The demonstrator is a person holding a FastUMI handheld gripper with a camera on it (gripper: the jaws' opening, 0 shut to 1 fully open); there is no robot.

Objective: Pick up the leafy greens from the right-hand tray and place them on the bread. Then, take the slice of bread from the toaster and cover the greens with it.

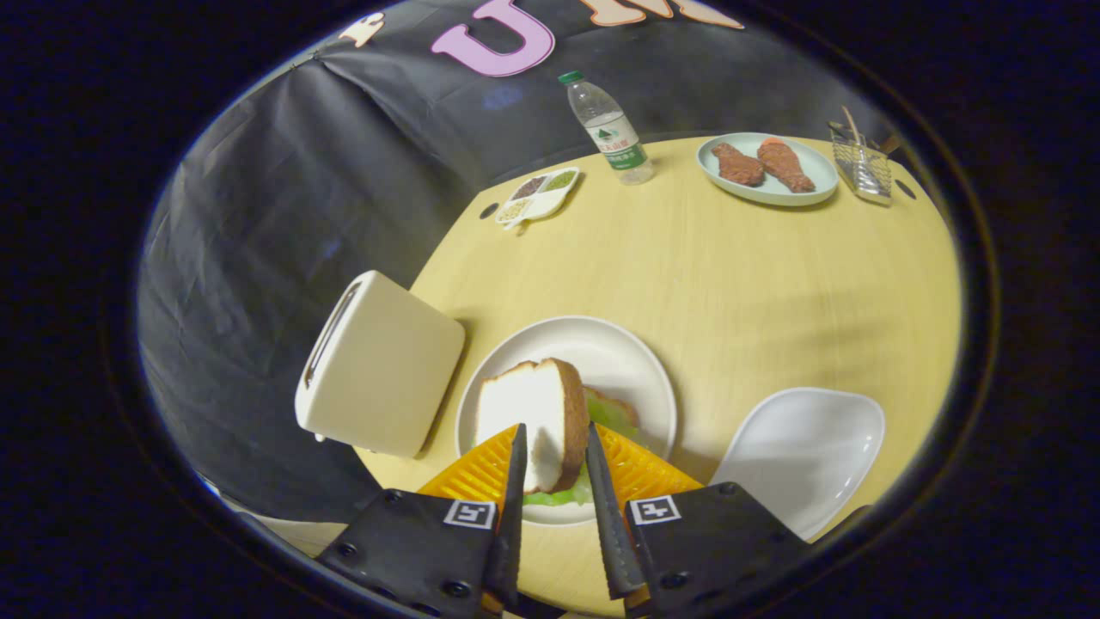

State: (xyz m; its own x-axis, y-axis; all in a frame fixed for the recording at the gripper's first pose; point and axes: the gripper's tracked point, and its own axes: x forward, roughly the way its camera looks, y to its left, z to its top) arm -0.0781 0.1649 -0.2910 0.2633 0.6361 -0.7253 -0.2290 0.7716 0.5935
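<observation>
My gripper (pixel 554 443) is shut on a slice of bread (pixel 537 417), held on edge between both fingers above the round white plate (pixel 632 361). Under the held slice the leafy greens (pixel 612 414) lie on a lower slice of bread, whose brown crust peeks out just past the greens. The cream toaster (pixel 378 365) stands left of the plate, its slot looking empty. The white right-hand tray (pixel 803 451) sits right of the plate with nothing on it.
Far across the wooden table (pixel 730 275) stand a water bottle (pixel 608 127), a small divided dish of seeds (pixel 537 196), a pale plate with two fried drumsticks (pixel 767 166) and a metal holder (pixel 862 163). The table edge runs close behind the toaster.
</observation>
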